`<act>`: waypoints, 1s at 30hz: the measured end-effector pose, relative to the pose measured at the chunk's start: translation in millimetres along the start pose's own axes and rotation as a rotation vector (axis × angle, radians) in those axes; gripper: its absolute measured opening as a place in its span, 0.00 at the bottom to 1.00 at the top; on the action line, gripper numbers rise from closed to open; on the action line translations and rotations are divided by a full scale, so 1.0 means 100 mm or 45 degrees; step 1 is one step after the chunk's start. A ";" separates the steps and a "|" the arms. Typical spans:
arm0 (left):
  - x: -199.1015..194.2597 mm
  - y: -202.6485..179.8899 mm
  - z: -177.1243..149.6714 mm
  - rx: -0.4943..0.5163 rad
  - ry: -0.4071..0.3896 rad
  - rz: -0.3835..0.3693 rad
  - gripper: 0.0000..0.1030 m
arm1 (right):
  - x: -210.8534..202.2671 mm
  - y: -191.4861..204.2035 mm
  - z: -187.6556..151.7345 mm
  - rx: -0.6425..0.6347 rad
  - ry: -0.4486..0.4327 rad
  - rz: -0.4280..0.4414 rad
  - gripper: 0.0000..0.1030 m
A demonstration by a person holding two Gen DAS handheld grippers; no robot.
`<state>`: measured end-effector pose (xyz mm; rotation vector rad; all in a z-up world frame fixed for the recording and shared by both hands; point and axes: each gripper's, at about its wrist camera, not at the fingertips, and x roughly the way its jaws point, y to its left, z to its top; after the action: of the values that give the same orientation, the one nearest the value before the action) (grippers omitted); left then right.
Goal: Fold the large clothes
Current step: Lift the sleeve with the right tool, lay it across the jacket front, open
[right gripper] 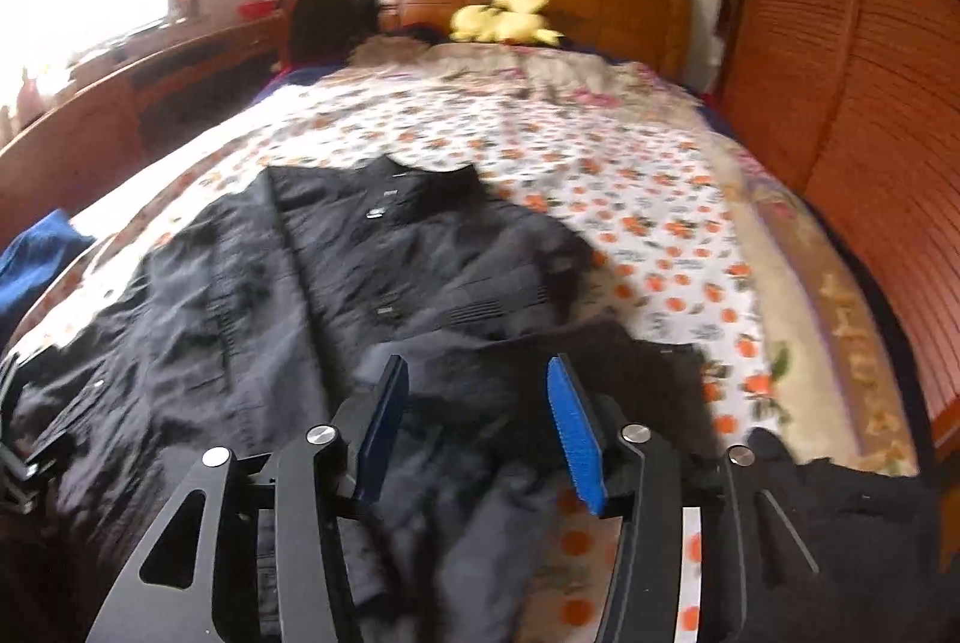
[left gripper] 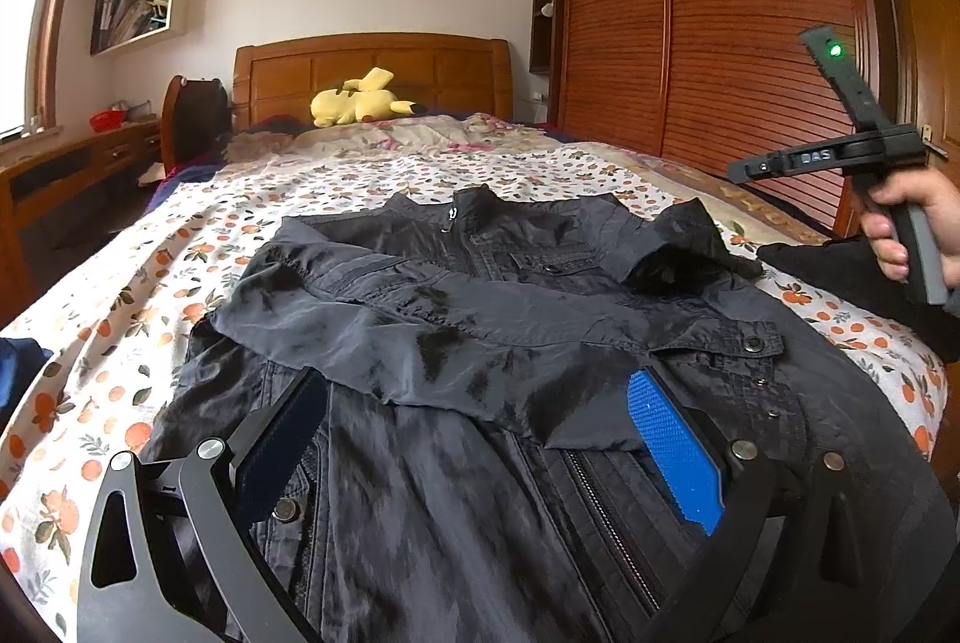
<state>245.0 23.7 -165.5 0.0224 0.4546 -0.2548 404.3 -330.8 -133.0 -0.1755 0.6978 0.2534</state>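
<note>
A louvred wooden wardrobe (left gripper: 720, 12) is seen along one side of the bed (left gripper: 180, 247), which is covered by an orange-print sheet. A dark jacket (left gripper: 480, 295) is spread on the sheet, one sleeve folded across its front. A yellow plush toy (left gripper: 360, 98) is propped at the headboard. The left gripper (left gripper: 474, 439) and right gripper (right gripper: 477, 427) are held spread above the jacket, nothing clamped.

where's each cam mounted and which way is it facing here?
Left wrist: on the left gripper, low over the black jacket, facing the headboard; shows its open fingers, plus the right hand holding the other tool.
Right wrist: on the right gripper, same heading, blurred; open fingers only.
Shared: jacket, floral bedspread, yellow plush, wardrobe.
</note>
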 end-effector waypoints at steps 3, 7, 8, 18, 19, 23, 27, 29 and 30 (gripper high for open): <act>-0.04 0.01 0.02 -0.005 -0.004 -0.007 0.98 | 0.16 -0.24 0.00 0.060 0.040 -0.075 0.56; -0.07 0.03 0.02 -0.010 -0.006 -0.014 0.98 | 0.47 -0.50 -0.05 0.125 0.105 -0.163 0.59; -0.07 0.04 0.02 -0.012 -0.005 -0.015 0.98 | 0.57 -0.58 -0.07 0.157 0.126 -0.185 0.61; -0.06 0.03 0.02 -0.007 0.011 -0.040 0.98 | 1.31 -1.09 -0.28 0.337 0.286 -0.319 0.74; -0.06 0.03 0.02 -0.005 0.012 -0.042 0.98 | 1.36 -1.17 -0.30 0.375 0.297 -0.319 0.74; -0.05 0.02 0.01 -0.001 0.020 -0.049 0.98 | 1.48 -1.35 -0.35 0.462 0.340 -0.330 0.75; -0.04 0.02 0.01 0.000 0.022 -0.050 0.98 | 1.60 -1.40 -0.42 0.482 0.394 -0.342 0.75; -0.04 0.02 0.01 0.000 0.023 -0.050 0.98 | 1.66 -1.40 -0.46 0.489 0.422 -0.342 0.75; -0.04 0.02 0.01 0.000 0.022 -0.050 0.98 | 1.67 -1.40 -0.47 0.495 0.425 -0.340 0.75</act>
<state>242.1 26.4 -162.8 0.0162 0.4729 -0.2931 538.7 -447.5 -266.9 0.0641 1.0298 -0.1742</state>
